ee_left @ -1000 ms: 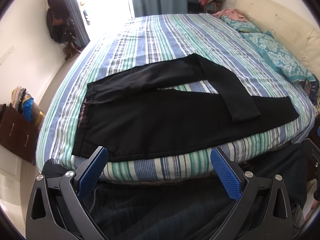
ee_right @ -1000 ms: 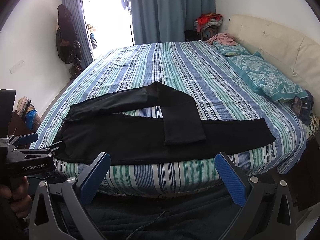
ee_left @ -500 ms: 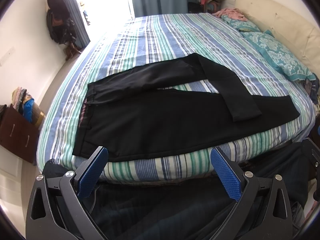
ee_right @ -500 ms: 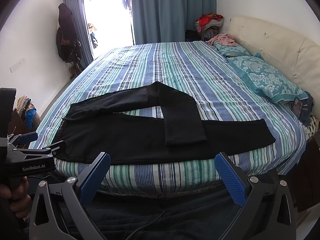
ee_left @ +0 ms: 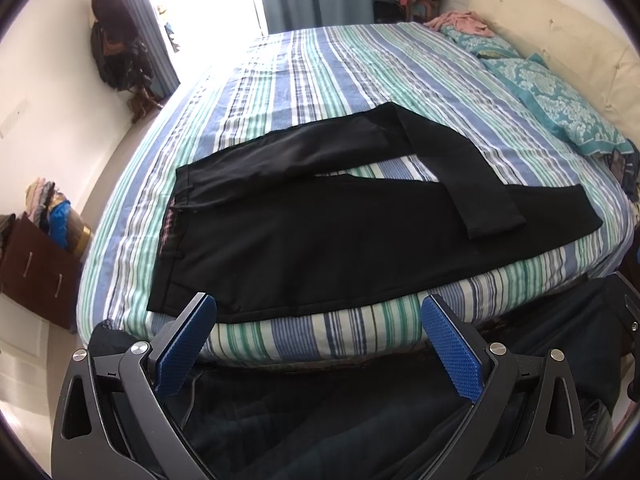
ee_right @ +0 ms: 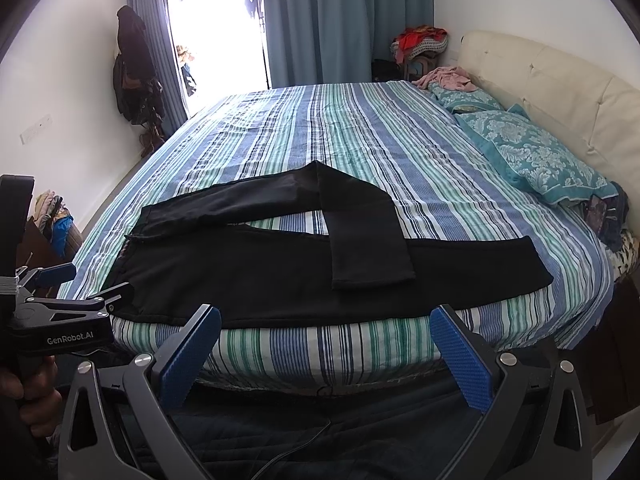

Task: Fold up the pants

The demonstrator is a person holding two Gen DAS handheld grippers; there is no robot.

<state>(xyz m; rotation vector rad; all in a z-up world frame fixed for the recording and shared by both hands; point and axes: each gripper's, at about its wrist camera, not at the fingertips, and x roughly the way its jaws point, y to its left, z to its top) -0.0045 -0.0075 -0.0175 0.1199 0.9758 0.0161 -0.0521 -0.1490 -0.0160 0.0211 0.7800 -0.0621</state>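
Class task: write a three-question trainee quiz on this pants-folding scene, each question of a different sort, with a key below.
1. True or false: the black pants lie on the striped bed.
2. Multiple choice: the far pant leg is
A. hanging off the bed
B. bent back across the near leg
C. rolled up
3. Fill in: the left gripper and right gripper both have their jaws ____, holding nothing.

Key:
1. True
2. B
3. open
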